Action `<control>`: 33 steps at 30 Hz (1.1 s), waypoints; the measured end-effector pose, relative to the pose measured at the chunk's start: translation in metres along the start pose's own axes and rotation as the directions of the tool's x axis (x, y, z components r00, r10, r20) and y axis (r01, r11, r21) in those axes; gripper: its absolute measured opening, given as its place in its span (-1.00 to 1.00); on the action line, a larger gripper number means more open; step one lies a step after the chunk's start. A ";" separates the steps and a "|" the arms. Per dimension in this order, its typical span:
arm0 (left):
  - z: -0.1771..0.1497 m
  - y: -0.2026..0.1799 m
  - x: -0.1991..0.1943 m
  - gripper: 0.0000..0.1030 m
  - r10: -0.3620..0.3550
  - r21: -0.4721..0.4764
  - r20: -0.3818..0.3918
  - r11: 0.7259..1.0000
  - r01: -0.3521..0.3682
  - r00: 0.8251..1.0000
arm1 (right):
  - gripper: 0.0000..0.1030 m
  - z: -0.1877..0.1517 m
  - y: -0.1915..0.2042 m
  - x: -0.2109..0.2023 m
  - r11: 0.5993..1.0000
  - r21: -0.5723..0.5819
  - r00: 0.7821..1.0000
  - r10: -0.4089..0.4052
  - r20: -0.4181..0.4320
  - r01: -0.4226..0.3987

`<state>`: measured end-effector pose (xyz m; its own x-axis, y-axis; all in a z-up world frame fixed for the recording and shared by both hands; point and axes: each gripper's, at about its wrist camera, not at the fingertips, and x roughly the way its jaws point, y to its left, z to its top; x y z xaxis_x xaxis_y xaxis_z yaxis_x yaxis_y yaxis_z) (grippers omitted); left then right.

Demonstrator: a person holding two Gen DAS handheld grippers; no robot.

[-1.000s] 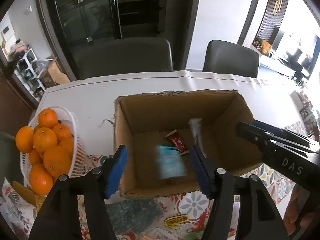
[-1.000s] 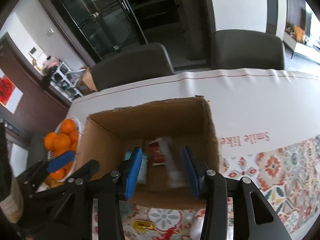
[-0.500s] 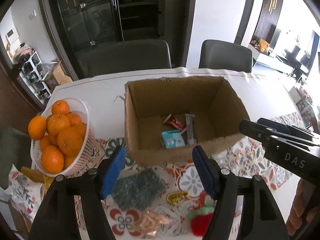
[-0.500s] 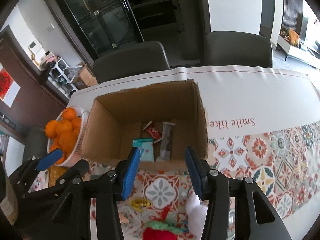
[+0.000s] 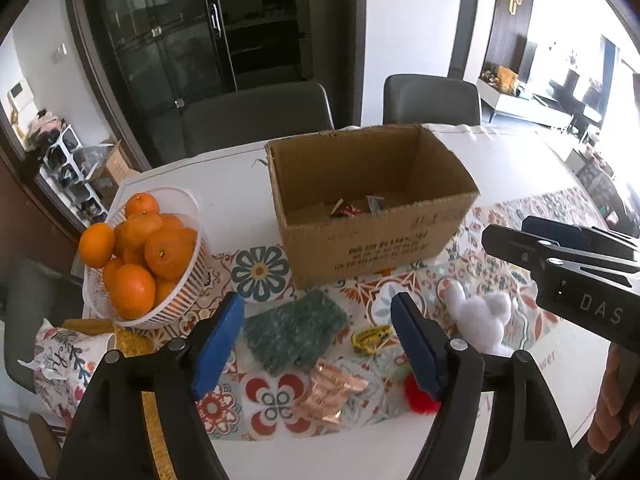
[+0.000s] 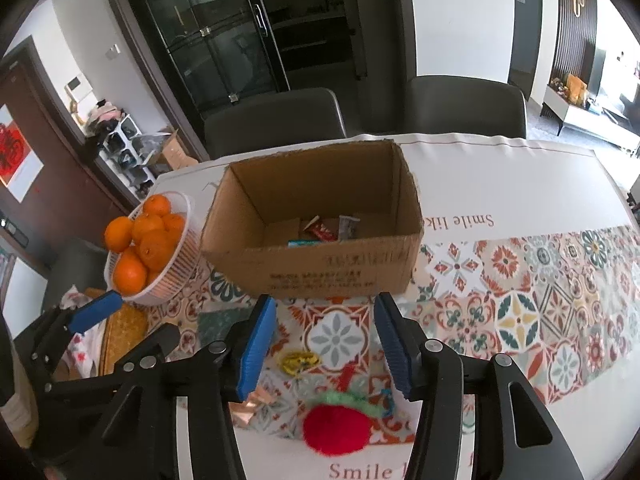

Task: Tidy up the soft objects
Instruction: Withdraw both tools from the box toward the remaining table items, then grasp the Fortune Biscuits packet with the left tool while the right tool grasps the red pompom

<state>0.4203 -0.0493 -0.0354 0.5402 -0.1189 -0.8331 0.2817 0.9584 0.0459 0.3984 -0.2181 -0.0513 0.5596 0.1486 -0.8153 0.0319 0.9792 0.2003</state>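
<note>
An open cardboard box (image 5: 372, 236) (image 6: 320, 268) stands on the patterned cloth with snack packets (image 6: 324, 230) inside. In front of it lie a green fuzzy cloth (image 5: 294, 330), a white plush toy (image 5: 480, 320), a red plush strawberry with green top (image 6: 336, 426) (image 5: 418, 398), a yellow wrapper (image 5: 370, 338) (image 6: 300, 360) and a copper foil packet (image 5: 328, 390). My left gripper (image 5: 318, 344) is open and empty above the green cloth. My right gripper (image 6: 324, 346) is open and empty above the yellow wrapper and strawberry; it also shows in the left wrist view (image 5: 560, 248).
A white basket of oranges (image 5: 140, 256) (image 6: 150, 248) stands left of the box. A floral cushion (image 5: 64, 360) lies at the left table edge. Two dark chairs (image 5: 256, 116) stand behind the table. The tablecloth (image 6: 560, 300) stretches right.
Both grippers have pulled back from over the box toward the table's near edge. The packets they dropped lie in the box. The soft items in front have come into view.
</note>
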 end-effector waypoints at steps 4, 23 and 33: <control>-0.016 0.003 0.003 0.54 -0.027 0.023 -0.037 0.999 0.028 0.999 | 0.14 -0.018 0.008 -0.001 1.000 0.009 1.000 -0.004 -0.018 0.004; -0.076 -0.001 0.067 0.53 -0.116 0.086 -0.299 0.985 0.148 0.947 | 0.22 -0.101 0.003 0.051 0.984 0.165 0.972 -0.031 -0.235 0.072; -0.089 -0.009 0.114 0.53 -0.109 0.109 -0.419 0.979 0.170 0.901 | 0.27 -0.124 -0.015 0.092 0.967 0.232 0.932 -0.010 -0.362 0.100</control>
<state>0.4084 -0.0481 -0.1799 0.1239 -0.1032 -0.9869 0.4542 0.8902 -0.0361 0.3469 -0.2016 -0.1966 0.2219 0.1786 -0.9586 0.2793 0.9302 0.2380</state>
